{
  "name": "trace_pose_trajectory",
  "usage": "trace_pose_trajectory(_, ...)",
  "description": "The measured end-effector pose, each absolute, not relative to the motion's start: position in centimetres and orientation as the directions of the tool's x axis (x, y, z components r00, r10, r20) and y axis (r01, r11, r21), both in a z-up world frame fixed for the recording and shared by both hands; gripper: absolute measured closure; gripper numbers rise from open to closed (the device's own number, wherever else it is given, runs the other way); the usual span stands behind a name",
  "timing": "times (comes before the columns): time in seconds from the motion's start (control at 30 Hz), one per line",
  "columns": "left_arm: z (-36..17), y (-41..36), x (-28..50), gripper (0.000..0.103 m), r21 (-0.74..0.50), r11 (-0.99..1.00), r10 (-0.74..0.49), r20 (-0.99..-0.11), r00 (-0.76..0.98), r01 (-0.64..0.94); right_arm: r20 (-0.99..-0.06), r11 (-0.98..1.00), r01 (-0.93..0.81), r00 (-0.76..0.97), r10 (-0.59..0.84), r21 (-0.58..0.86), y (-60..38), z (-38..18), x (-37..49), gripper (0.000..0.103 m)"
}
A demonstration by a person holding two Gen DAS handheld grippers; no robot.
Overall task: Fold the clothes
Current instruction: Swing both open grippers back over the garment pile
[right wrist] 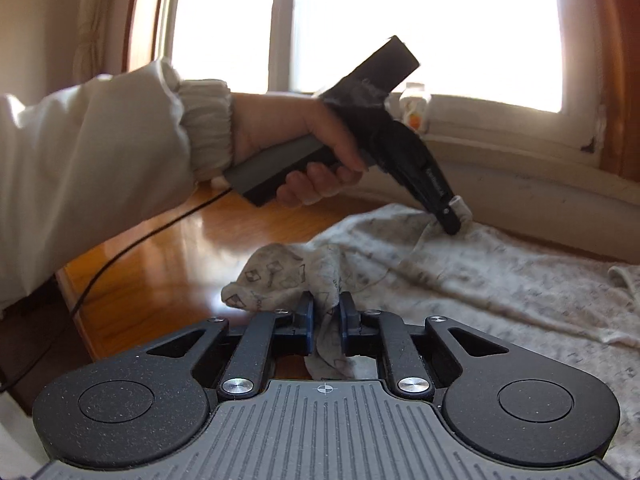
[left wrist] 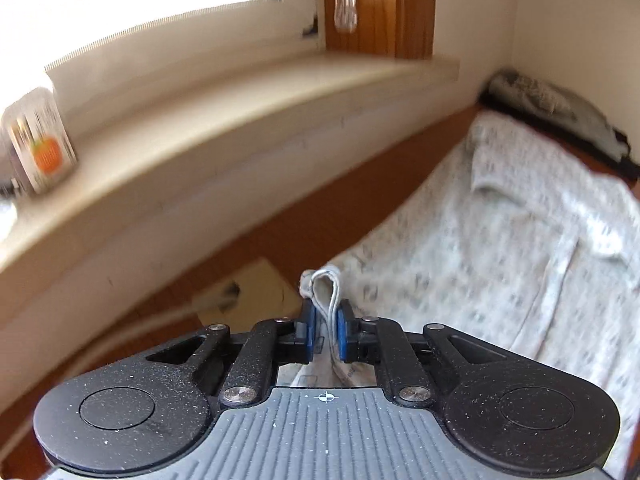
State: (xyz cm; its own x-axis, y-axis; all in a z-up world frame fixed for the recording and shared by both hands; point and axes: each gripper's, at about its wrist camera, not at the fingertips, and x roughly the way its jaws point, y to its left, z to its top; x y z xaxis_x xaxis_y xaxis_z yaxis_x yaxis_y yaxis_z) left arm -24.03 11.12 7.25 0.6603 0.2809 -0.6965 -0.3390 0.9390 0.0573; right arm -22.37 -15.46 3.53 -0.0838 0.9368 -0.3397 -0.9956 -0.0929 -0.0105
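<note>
Right under the lens, my right hand-held gripper (right wrist: 325, 316) has its blue pads pressed narrow on a bunched corner of the patterned shirt (right wrist: 500, 284), the cloth puffing up above the jaws and hanging down between them. That shirt is the biggest thing before me: pale grey with small dark printed shapes, it lies spread over the glossy wooden worktop (right wrist: 160, 264), its collar (left wrist: 496, 194) and button placket facing up in the left wrist view, well away from the window side. Behind it a cream windowsill (left wrist: 240, 120) curves along the wall under a bright window (right wrist: 420, 24) with a wooden frame. At the far corner of the worktop a dark grey garment (left wrist: 560, 116) lies crumpled against the wall, apart from the shirt. My left hand (right wrist: 316, 152), in a cream sleeve with a ribbed cuff, grips the black handle of my left hand-held gripper (left wrist: 324, 322), whose jaws are likewise nearly closed, pinching a folded hem of the shirt that loops up between the pads; from the right wrist view its tip meets the shirt's far edge near the sill. A black cable (right wrist: 132, 248) trails across the wood. Smallest, a blurred container with an orange label (left wrist: 42, 148) stands on the sill.
</note>
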Motion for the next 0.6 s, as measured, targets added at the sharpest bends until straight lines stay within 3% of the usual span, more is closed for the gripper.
trace_pose_trajectory(0.23,13.4,7.8,-20.9,0.092,0.122,0.949,0.299,-0.641,0.707,-0.291,-0.219,-0.011,-1.0,-0.012,0.976,0.008,-17.8,6.3,-18.9,0.09)
trace_pose_trajectory(0.6,18.9,-0.8,-5.4,0.092,0.221,0.961,0.271,-0.638,0.721,-0.165,-0.077,0.265,-0.964,0.262,0.962,0.023,-21.6,8.2,-13.4,0.09)
